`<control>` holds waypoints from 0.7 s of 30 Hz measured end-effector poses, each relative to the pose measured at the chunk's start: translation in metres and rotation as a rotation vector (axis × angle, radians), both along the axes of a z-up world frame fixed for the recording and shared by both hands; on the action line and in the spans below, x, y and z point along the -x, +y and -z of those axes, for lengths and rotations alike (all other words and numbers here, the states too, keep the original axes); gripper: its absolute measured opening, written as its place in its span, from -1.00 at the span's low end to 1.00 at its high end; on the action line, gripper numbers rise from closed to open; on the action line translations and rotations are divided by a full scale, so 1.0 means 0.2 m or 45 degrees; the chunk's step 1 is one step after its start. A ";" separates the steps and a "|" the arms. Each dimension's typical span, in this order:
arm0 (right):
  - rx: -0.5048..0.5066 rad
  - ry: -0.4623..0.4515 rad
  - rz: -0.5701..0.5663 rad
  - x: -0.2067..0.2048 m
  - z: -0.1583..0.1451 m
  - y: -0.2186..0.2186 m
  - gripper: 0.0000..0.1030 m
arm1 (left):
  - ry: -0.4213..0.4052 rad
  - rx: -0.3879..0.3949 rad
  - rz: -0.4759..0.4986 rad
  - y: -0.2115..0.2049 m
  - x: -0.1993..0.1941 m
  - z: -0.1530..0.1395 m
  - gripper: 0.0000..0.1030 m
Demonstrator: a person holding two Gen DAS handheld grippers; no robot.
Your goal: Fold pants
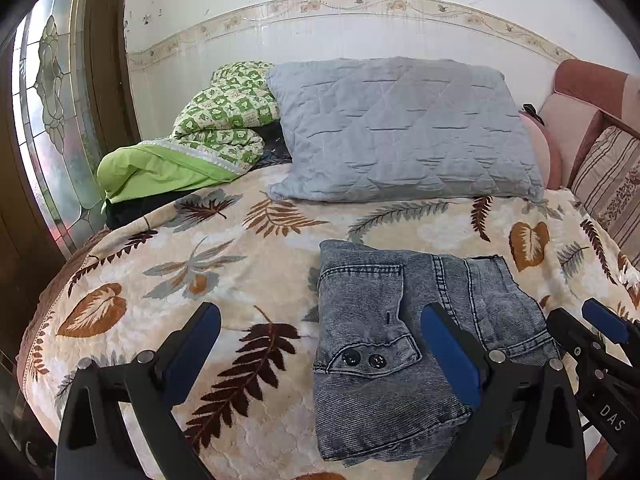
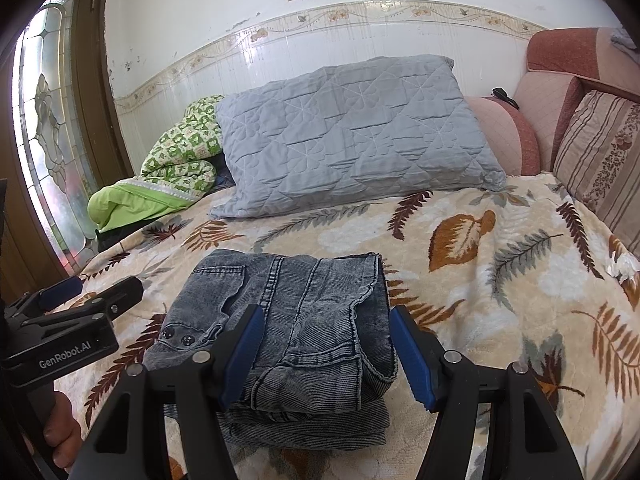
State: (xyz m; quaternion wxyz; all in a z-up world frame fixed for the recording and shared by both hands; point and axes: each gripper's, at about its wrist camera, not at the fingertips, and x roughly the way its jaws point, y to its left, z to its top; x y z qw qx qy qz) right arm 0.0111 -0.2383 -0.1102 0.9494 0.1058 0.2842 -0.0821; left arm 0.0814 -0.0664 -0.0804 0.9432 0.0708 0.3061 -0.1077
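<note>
The grey washed-denim pants (image 1: 384,344) lie folded in a compact stack on the leaf-patterned blanket (image 1: 224,264). My left gripper (image 1: 320,352) is open, its jaws wide apart, its right finger over the stack's middle and its left finger over bare blanket. In the right wrist view the pants (image 2: 304,320) sit straight ahead. My right gripper (image 2: 326,354) is open just above the near right part of the stack, holding nothing. The left gripper (image 2: 90,288) shows at the left there; the right gripper (image 1: 580,320) shows at the right edge of the left wrist view.
A grey quilted pillow (image 2: 344,136) and a green patterned quilt (image 2: 176,164) lie at the bed's far side by the tiled wall. A pink sofa back with a striped cushion (image 2: 600,160) borders the right. A glass-panelled door (image 1: 52,128) stands left.
</note>
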 end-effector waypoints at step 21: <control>0.001 0.010 -0.005 -0.01 0.00 0.00 0.33 | 0.002 0.009 0.006 -0.01 0.00 0.00 0.94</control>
